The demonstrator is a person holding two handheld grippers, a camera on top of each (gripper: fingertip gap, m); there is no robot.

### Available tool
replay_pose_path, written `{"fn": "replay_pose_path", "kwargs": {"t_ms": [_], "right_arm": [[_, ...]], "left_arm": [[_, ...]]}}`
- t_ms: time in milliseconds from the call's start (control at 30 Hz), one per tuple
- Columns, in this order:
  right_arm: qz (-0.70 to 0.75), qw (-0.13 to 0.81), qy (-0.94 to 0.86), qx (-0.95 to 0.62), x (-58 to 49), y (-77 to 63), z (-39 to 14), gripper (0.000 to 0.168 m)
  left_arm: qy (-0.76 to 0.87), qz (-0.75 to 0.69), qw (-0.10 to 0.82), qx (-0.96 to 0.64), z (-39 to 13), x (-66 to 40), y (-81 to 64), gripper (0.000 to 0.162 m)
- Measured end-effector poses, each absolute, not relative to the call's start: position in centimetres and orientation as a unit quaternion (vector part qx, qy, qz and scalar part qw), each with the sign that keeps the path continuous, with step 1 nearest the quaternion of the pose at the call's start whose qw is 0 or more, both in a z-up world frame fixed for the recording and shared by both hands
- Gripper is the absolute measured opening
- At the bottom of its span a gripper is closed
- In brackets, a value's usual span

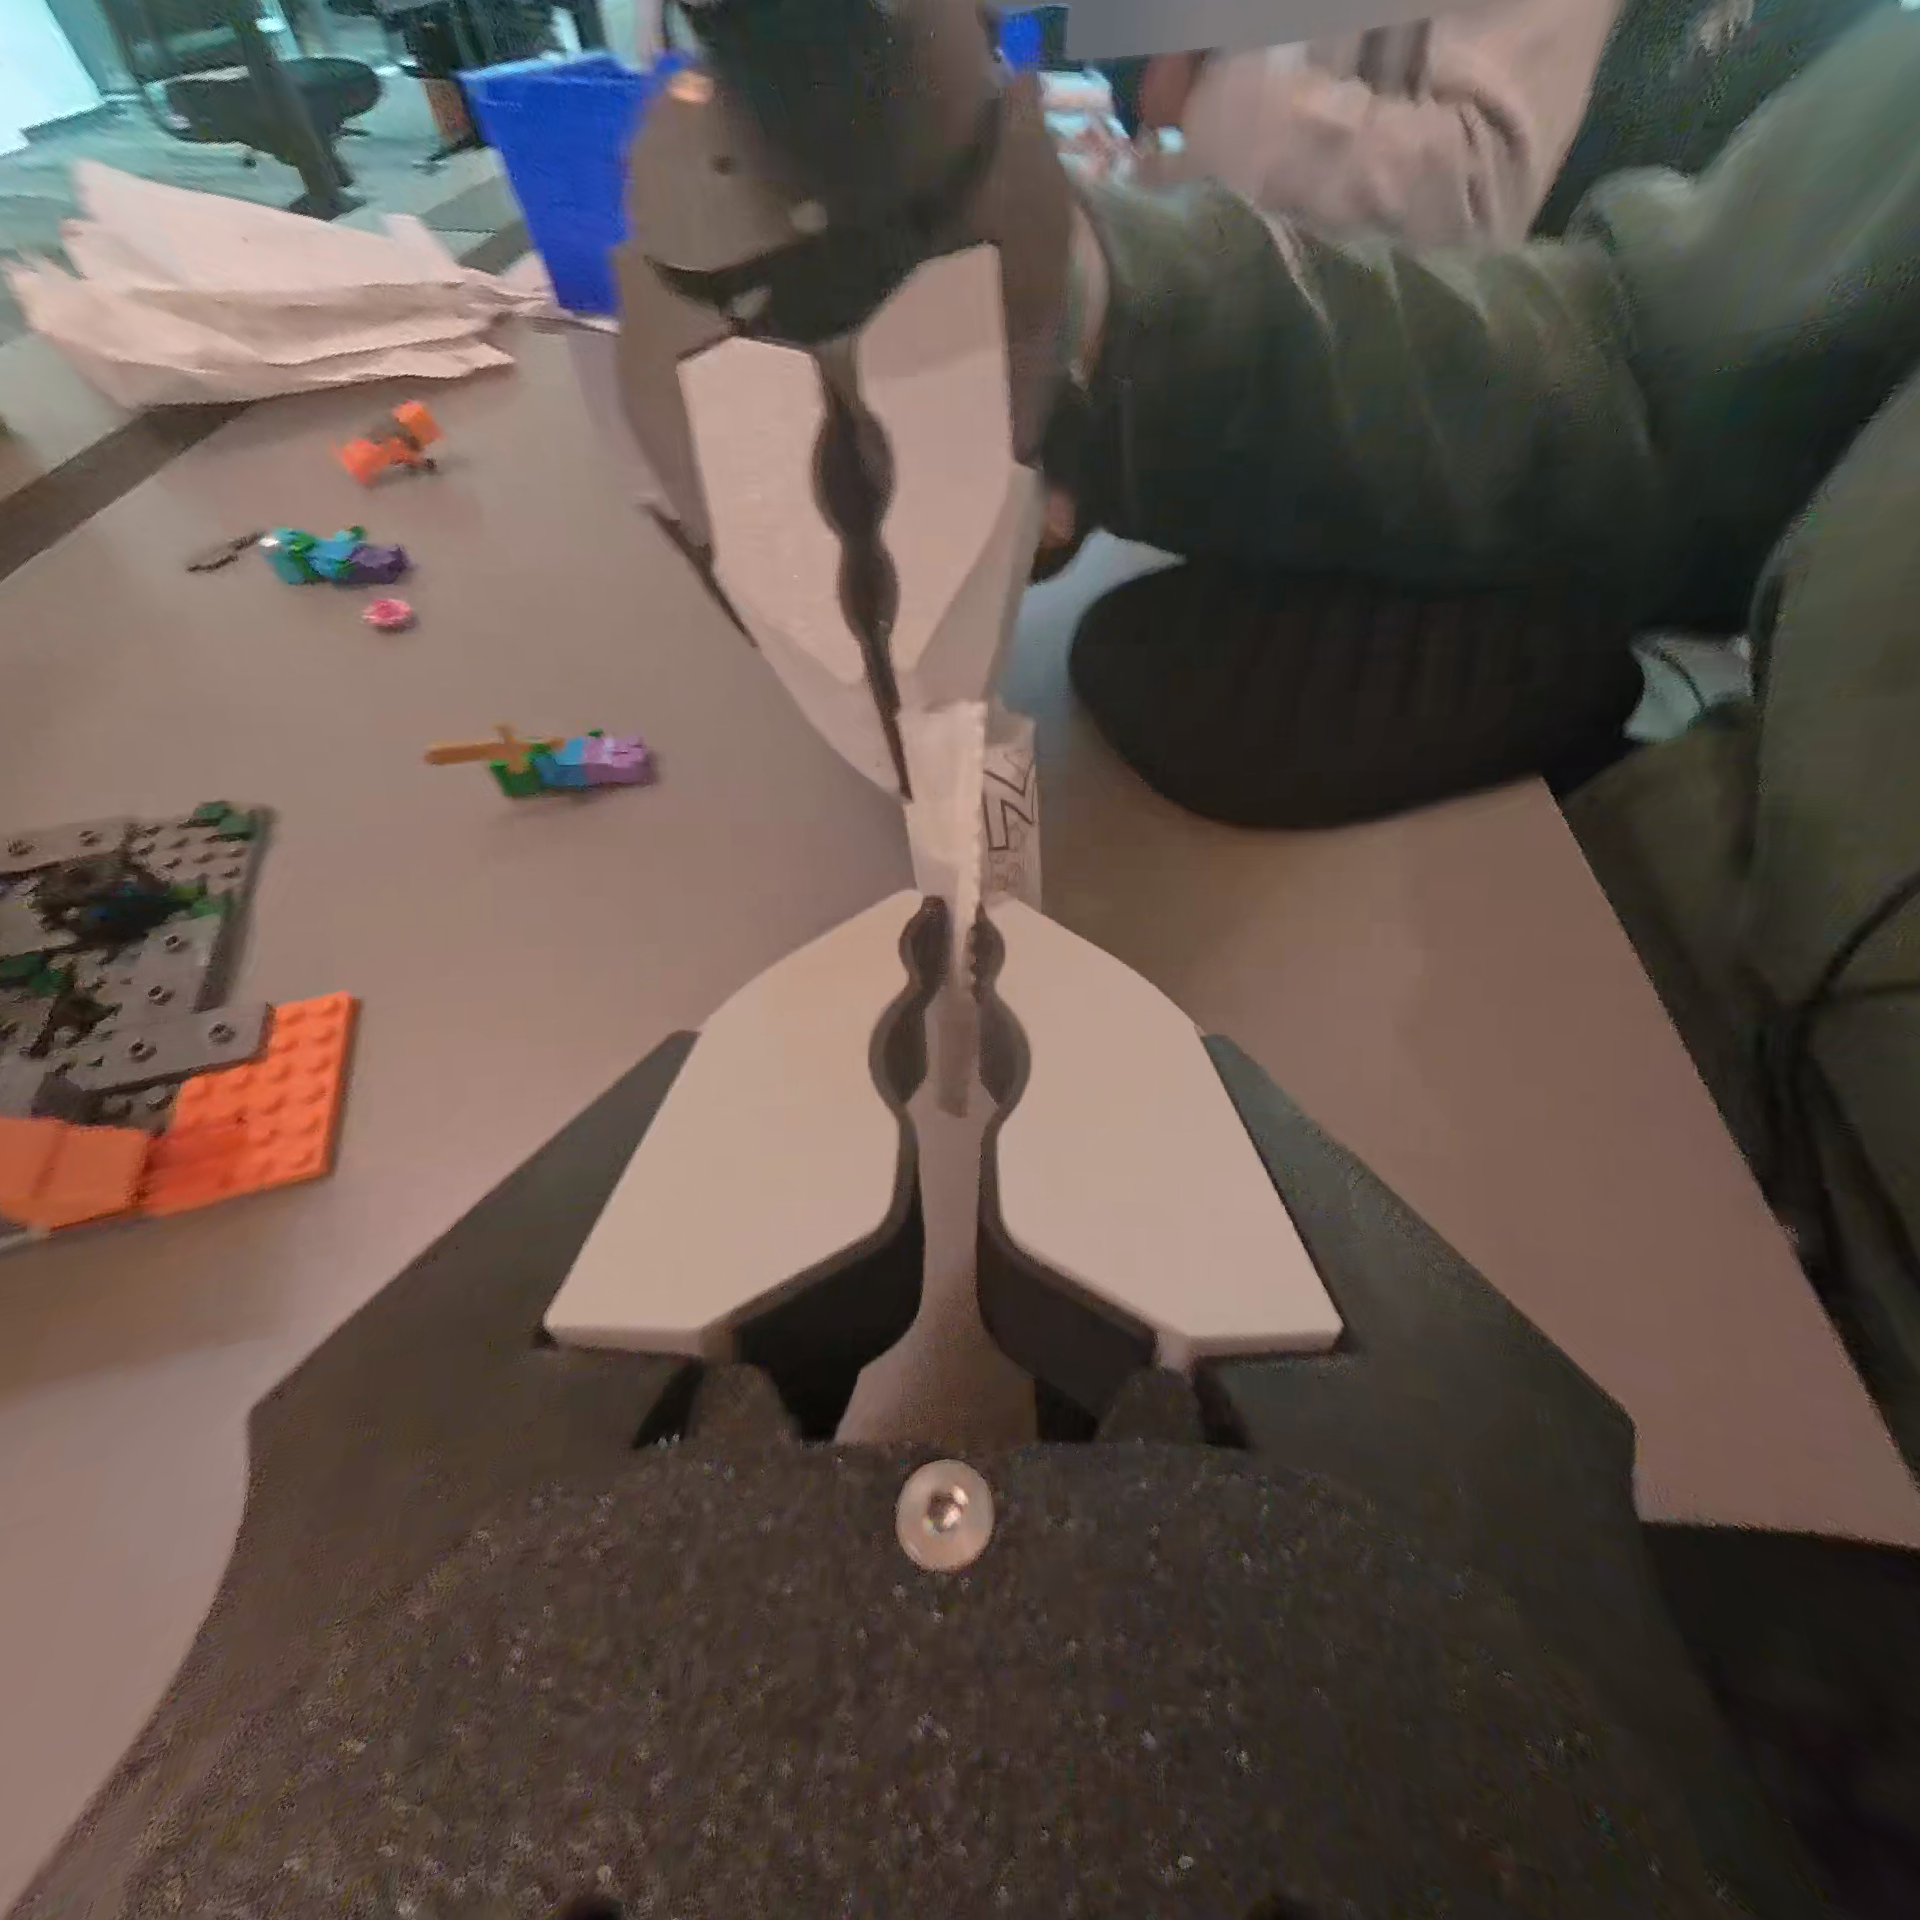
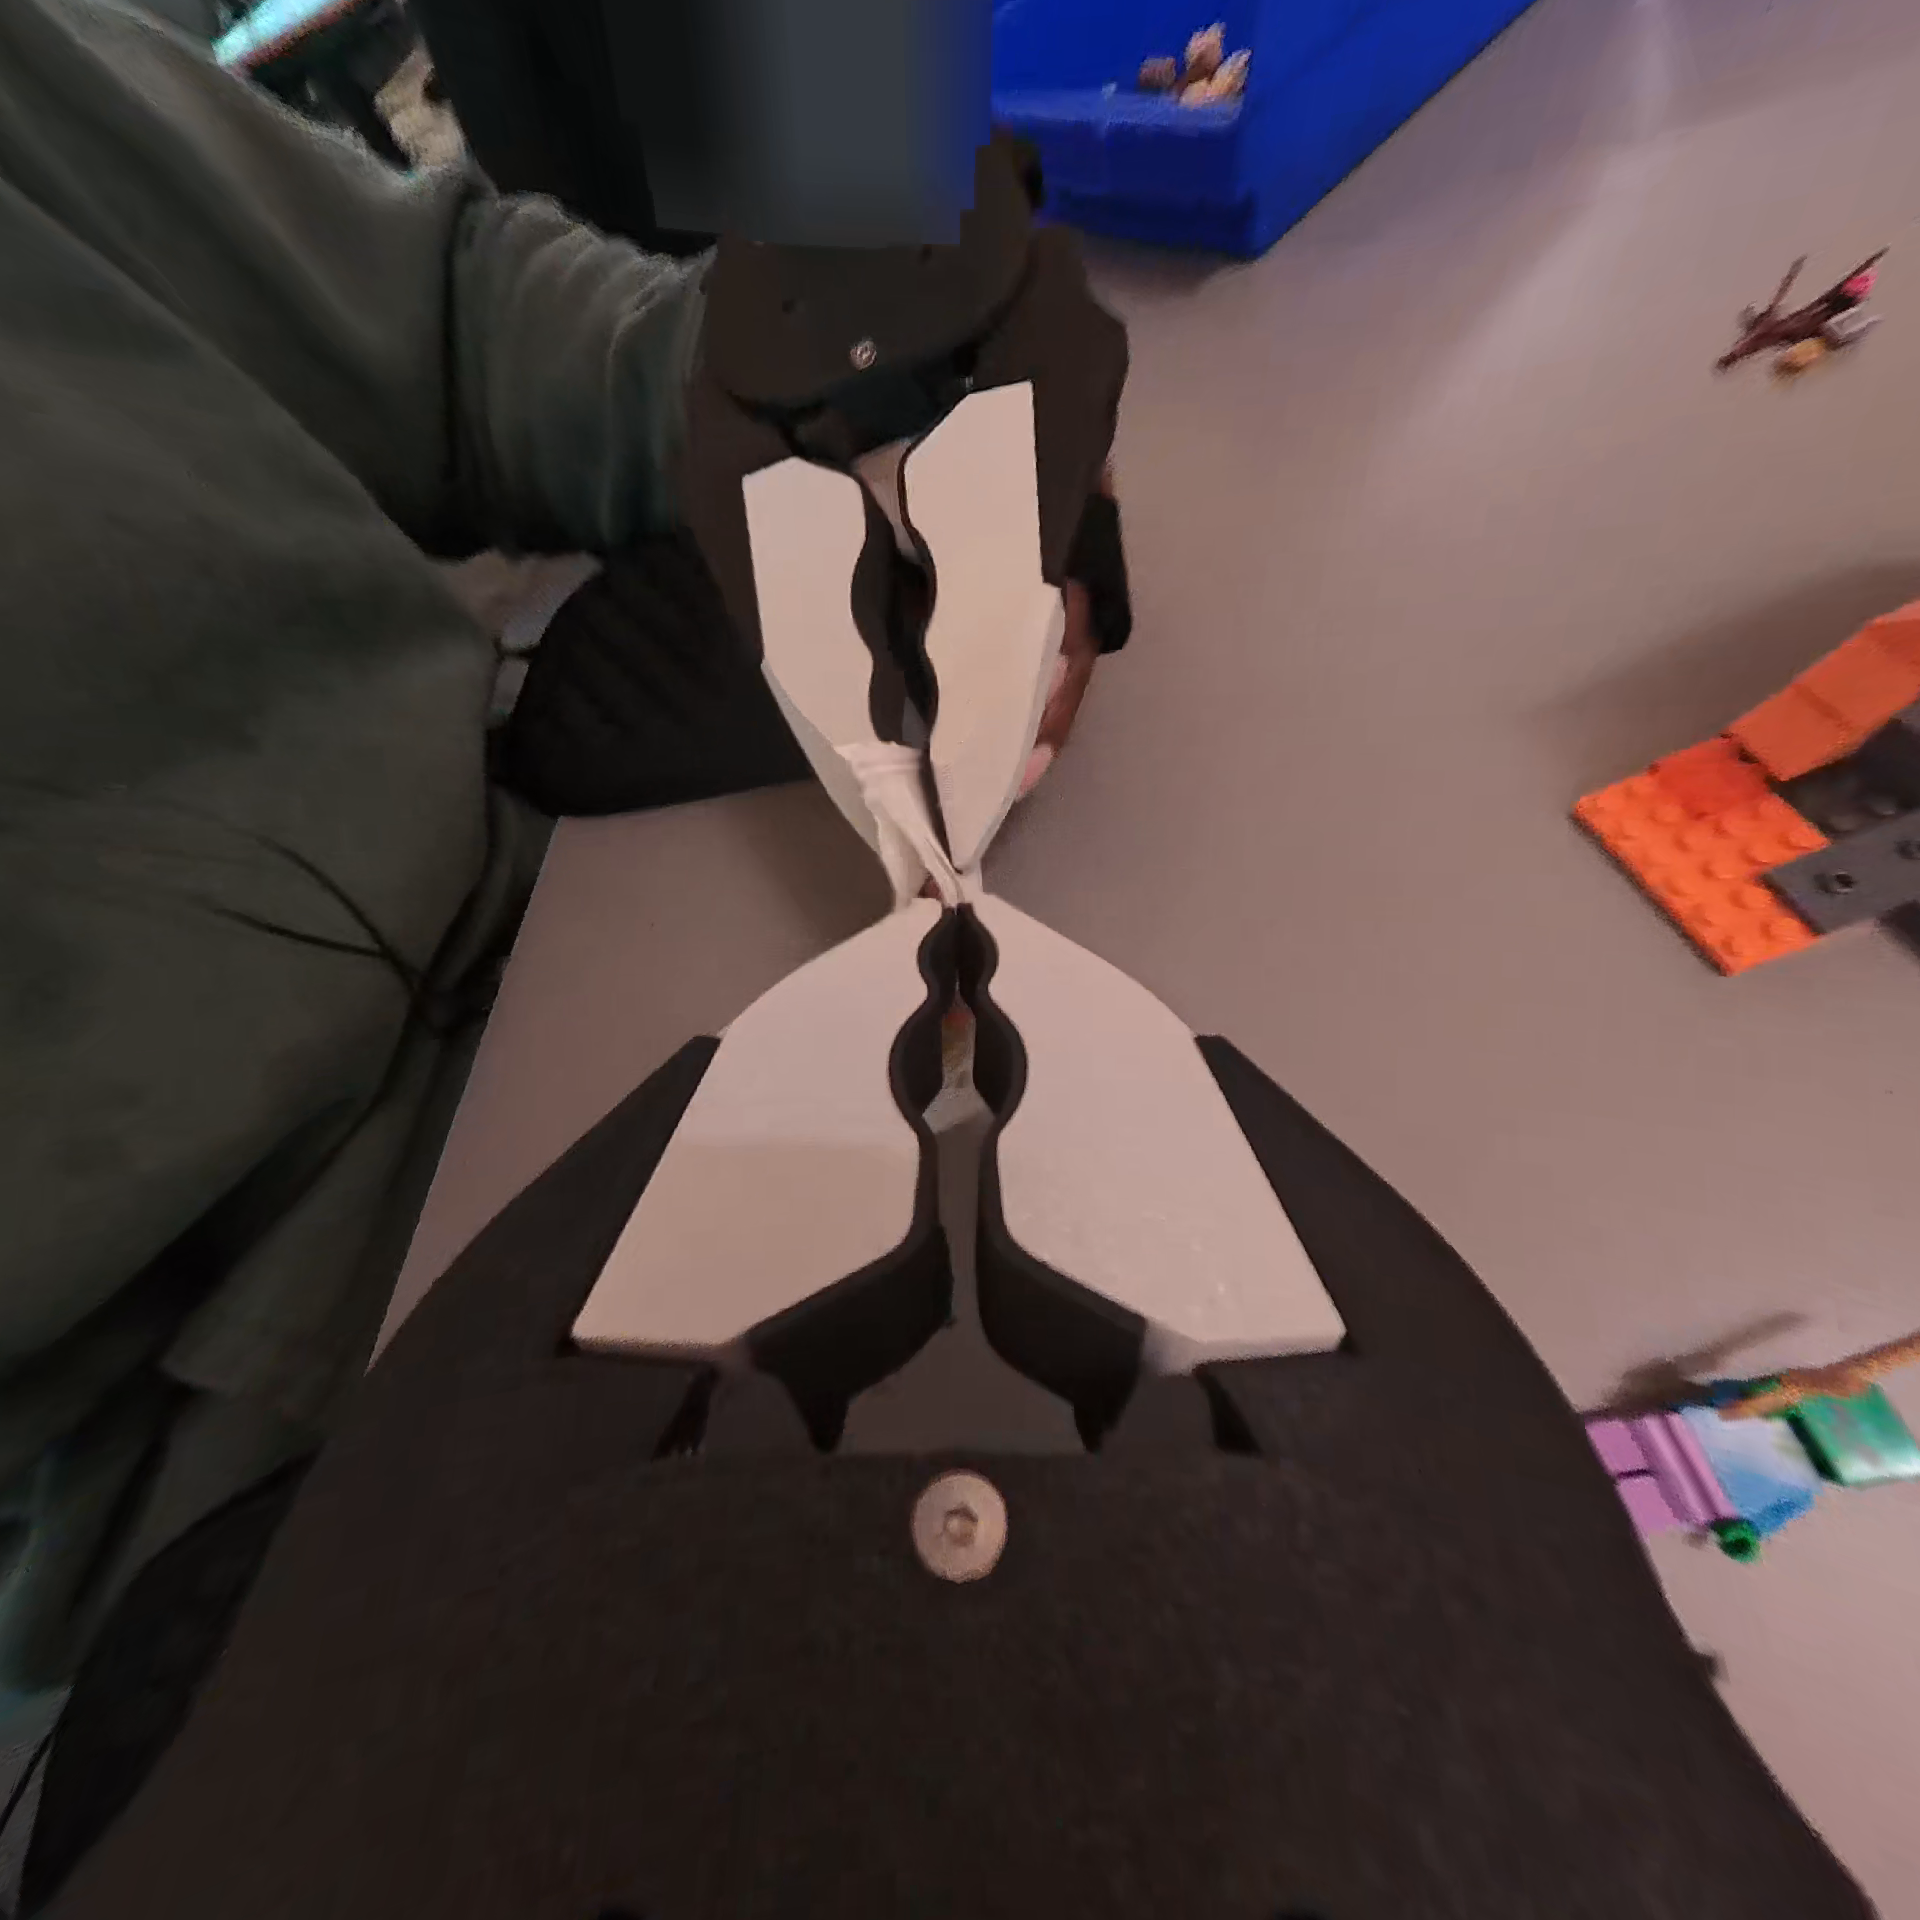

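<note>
Both grippers, left (image 1: 948, 914) and right (image 2: 951, 914), pinch opposite ends of a light, soft, apparently paper packet (image 1: 961, 821), twisted mid-span.

A small white paper packet (image 1: 961, 821), printed with dark markings on one side, is stretched and twisted between the left gripper (image 1: 953, 920) and right gripper (image 2: 954, 914), above the grey table (image 1: 1299, 1039).

Pinched between both sets of jaws, white paper packet (image 1: 951, 821) mostly hidden, markings blurred. Left of jaws, brick baseplate (image 1: 156, 1039) cut by frame edge. Beyond jaws, blue bin (image 2: 1195, 135) cropped.
</note>
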State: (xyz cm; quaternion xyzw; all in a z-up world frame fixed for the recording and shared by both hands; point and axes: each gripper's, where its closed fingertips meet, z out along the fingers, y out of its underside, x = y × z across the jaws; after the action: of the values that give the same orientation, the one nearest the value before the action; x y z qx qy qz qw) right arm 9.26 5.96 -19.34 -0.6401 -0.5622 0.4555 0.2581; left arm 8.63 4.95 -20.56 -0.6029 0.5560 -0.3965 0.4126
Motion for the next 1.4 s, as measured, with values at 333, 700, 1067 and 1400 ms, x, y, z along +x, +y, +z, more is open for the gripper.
{"fn": "replay_pose_path", "kwargs": {"t_ms": [333, 700, 1067, 1400], "right_arm": [[0.498, 0.398, -0.416, -0.649, 11.2, 11.5, -15.5, 0.040], [0.550, 0.323, -0.397, -0.660, 9.0, 10.8, -17.0, 0.000], [0.582, 0.306, -0.411, -0.632, 9.8, 9.3, -15.7, 0.000], [0.614, 0.338, -0.341, -0.626, 11.1, 11.0, -14.2, 0.000]], "left_arm": [[0.376, -0.519, 0.435, -0.632, -16.6, 6.1, 10.8, 0.001], [0.347, -0.558, 0.399, -0.640, -16.7, 5.8, 10.9, 0.000], [0.333, -0.624, 0.344, -0.618, -15.5, 6.4, 9.3, 0.000], [0.283, -0.616, 0.402, -0.616, -15.5, 4.4, 11.2, 0.020]]}}
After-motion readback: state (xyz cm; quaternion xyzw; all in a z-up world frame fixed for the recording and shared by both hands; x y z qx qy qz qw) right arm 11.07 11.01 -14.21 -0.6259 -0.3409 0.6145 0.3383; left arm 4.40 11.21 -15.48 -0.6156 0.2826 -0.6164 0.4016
